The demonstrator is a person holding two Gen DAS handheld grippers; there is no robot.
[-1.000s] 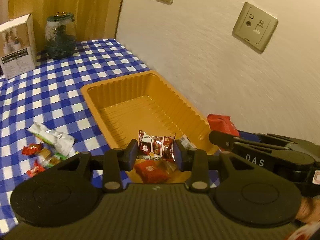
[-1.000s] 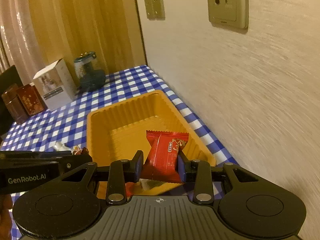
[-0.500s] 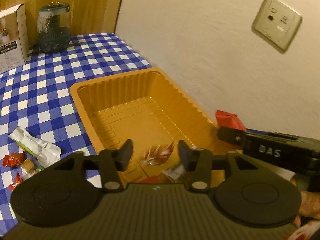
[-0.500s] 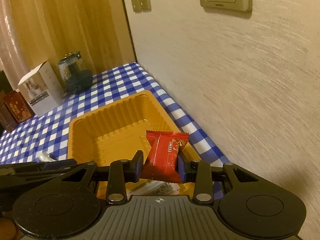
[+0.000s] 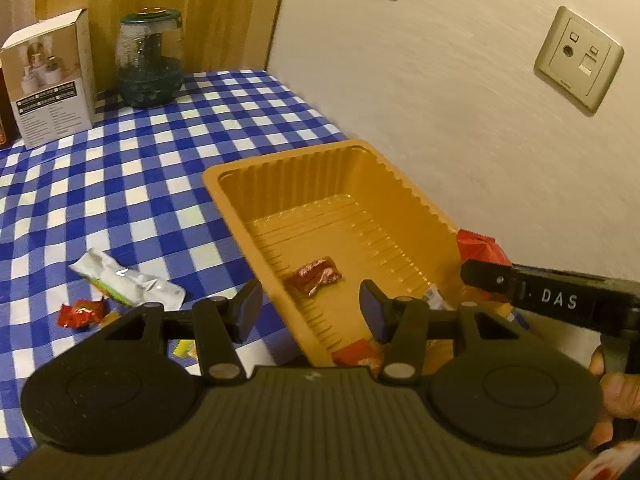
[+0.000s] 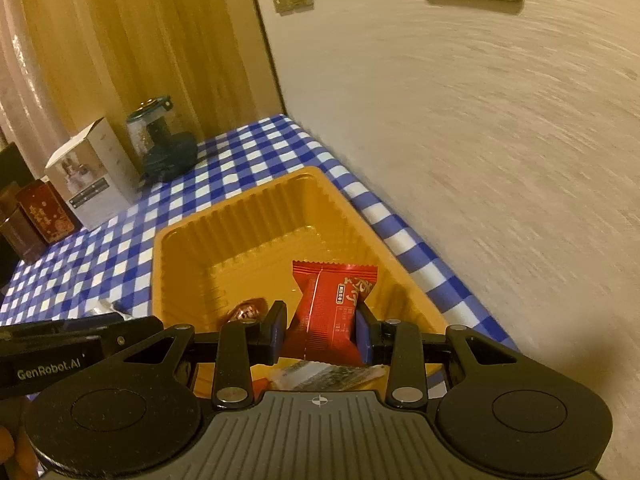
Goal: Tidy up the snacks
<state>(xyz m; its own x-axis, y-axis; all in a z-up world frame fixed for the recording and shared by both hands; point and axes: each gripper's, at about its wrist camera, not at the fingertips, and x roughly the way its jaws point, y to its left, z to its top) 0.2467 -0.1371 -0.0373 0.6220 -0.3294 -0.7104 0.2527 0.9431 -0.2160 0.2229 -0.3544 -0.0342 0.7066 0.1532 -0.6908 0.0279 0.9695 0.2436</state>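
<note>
Left gripper: spread wide and empty, hanging over the near left rim of the tray.
Right gripper: pinching a red packet upright, above the tray's near end.
Tray, near end: a red sweet and a pale wrapper lie under the grippers; a small foil sweet lies a little farther in, on the tray floor.
Left of tray: a white-green packet and a red candy lie loose on the checked surface, near the rim.
Beyond tray: a jar and a white box stand well apart from it, by the wood panel.
Risk, drop: the red packet looks held by its lower part; let go from this height, it may tip and slide toward the right wall or over the rim nearest the wall.
Risk, clash: both grippers crowd the tray's near end; a swing left by one could knock the other or nudge the light tray.
Risk, next pick: the flat white-green packet may slip from the pads.
</note>
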